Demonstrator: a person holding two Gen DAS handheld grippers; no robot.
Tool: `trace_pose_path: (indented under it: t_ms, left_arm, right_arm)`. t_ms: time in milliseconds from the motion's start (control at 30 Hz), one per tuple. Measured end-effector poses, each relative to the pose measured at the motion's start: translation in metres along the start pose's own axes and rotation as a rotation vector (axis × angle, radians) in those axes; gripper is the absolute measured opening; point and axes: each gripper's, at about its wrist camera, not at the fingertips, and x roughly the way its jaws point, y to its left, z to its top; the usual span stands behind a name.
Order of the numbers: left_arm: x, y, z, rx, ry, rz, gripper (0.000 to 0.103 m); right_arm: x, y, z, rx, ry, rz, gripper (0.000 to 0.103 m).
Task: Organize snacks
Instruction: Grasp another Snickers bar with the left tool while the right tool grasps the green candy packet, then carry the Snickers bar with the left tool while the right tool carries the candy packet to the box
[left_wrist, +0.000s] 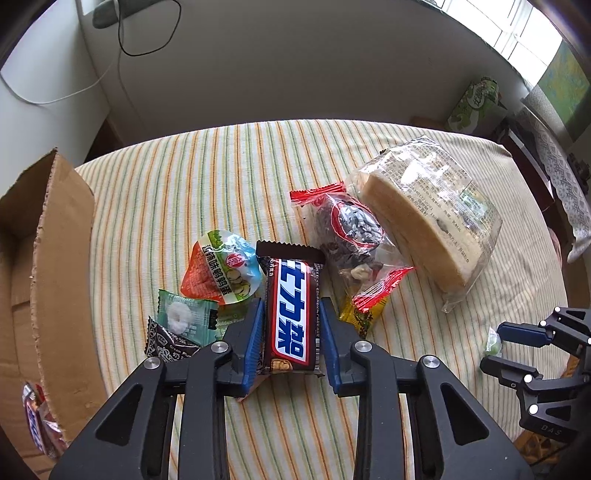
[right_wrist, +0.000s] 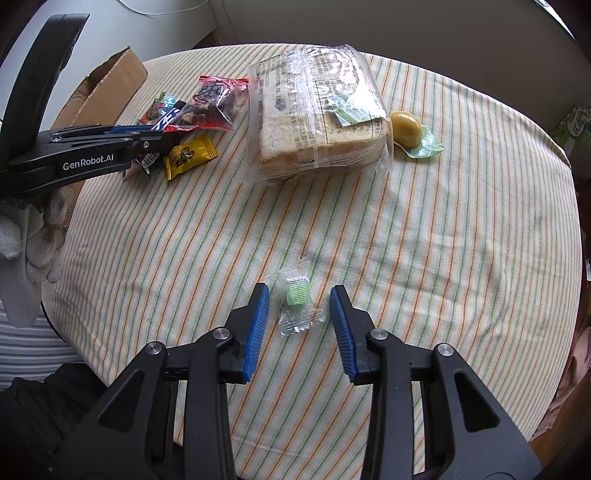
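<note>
A brown chocolate bar (left_wrist: 291, 314) with blue and white lettering lies lengthwise on the striped tablecloth (left_wrist: 192, 177). My left gripper (left_wrist: 291, 302) points down over it, its blue pads pressed against both long sides. The right wrist view shows this gripper (right_wrist: 162, 136) at the far left among the snack pile. A small green candy (right_wrist: 293, 291) in a clear wrapper lies between the pads of my right gripper (right_wrist: 299, 289), with a gap on each side. The same candy (left_wrist: 493, 345) shows at the left wrist view's right edge.
An open cardboard box (left_wrist: 55, 258) at the table's left holds another bar (left_wrist: 33, 421). Around the chocolate bar lie a quail-egg pack (left_wrist: 221, 273), a mint packet (left_wrist: 184, 317), a red-edged bag (left_wrist: 351, 229), a yellow candy (left_wrist: 360, 317) and bagged bread (left_wrist: 424, 221). A gloved hand (right_wrist: 26, 243) holds the left gripper.
</note>
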Motion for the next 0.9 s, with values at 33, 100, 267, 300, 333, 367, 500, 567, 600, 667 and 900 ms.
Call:
trace_pose_path:
  t_ms: [33, 100, 267, 300, 333, 367, 500, 567, 600, 667, 900]
  left_arm:
    - [0.000, 0.000, 0.000, -0.001, -0.001, -0.002, 0.028]
    - [0.001, 0.002, 0.001, -0.008, -0.002, -0.006, 0.028]
    - [0.000, 0.001, -0.001, -0.012, -0.011, -0.006, 0.028]
    - [-0.001, 0.001, -0.001, -0.013, -0.014, -0.006, 0.027]
    - [-0.002, 0.001, -0.001, -0.014, -0.017, -0.006, 0.027]
    - [-0.003, 0.002, -0.002, -0.017, -0.020, -0.007, 0.027]
    - [-0.009, 0.005, -0.004, -0.030, -0.031, -0.015, 0.027]
    - [-0.014, 0.007, -0.006, -0.038, -0.039, -0.019, 0.027]
    - [-0.016, 0.008, -0.007, -0.042, -0.041, -0.021, 0.027]
    - [-0.021, 0.011, -0.009, -0.047, -0.046, -0.023, 0.027]
    - [-0.037, 0.017, -0.012, -0.070, -0.071, -0.036, 0.027]
  right_arm:
    - [0.000, 0.000, 0.000, -0.003, 0.000, -0.003, 0.034]
    - [-0.001, 0.001, 0.000, -0.003, 0.001, -0.005, 0.026]
    - [-0.005, -0.002, -0.003, 0.003, 0.000, 0.009, 0.024]
    - [-0.005, -0.001, -0.004, 0.002, -0.001, 0.007, 0.024]
    - [-0.007, -0.001, -0.005, 0.003, -0.003, 0.008, 0.024]
    - [-0.009, -0.001, -0.006, 0.003, -0.006, 0.008, 0.024]
    - [-0.016, 0.002, -0.009, 0.009, -0.018, 0.013, 0.023]
    - [-0.019, 0.003, -0.009, 0.010, -0.023, 0.014, 0.023]
    - [-0.022, 0.004, -0.009, 0.010, -0.027, 0.015, 0.023]
    - [-0.026, 0.005, -0.009, 0.012, -0.035, 0.015, 0.023]
    - [-0.041, 0.008, -0.001, 0.023, -0.062, 0.017, 0.023]
